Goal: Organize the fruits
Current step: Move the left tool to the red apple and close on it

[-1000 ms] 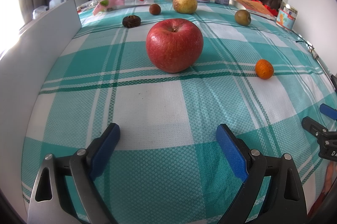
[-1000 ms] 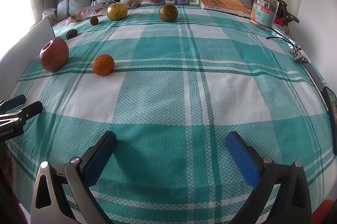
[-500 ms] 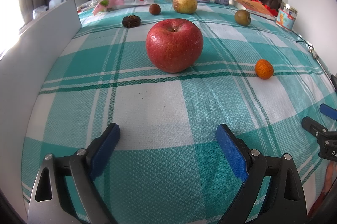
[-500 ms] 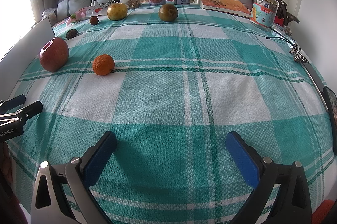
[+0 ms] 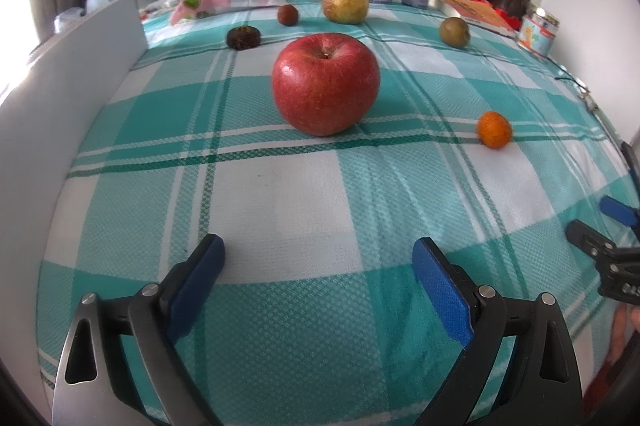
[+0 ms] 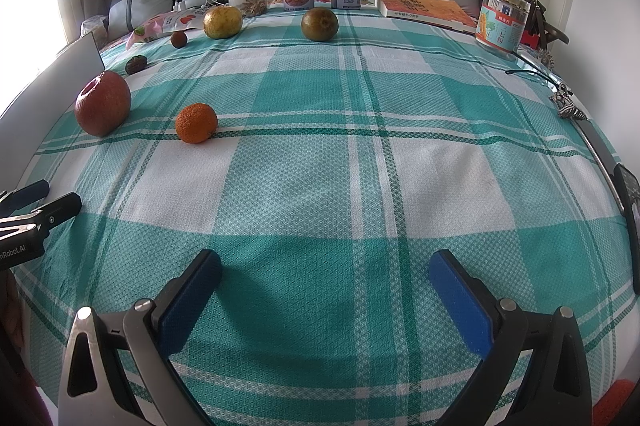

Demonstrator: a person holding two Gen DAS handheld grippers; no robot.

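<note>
Hovering over the bed w/ both claws spread wide & empty: left claw (image 5: 318, 268) faces the apple (image 5: 325, 83), right claw (image 6: 325, 276) far from the orange (image 6: 196, 123). Risk: round fruit probably rolls on soft cloth if nudged.

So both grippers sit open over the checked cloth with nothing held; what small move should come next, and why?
Probably ease the left gripper forward toward the red apple. The apple lies straight ahead between its open jaws and is the nearest fruit, while the right gripper faces bare cloth, with the small orange off to its left.
</note>
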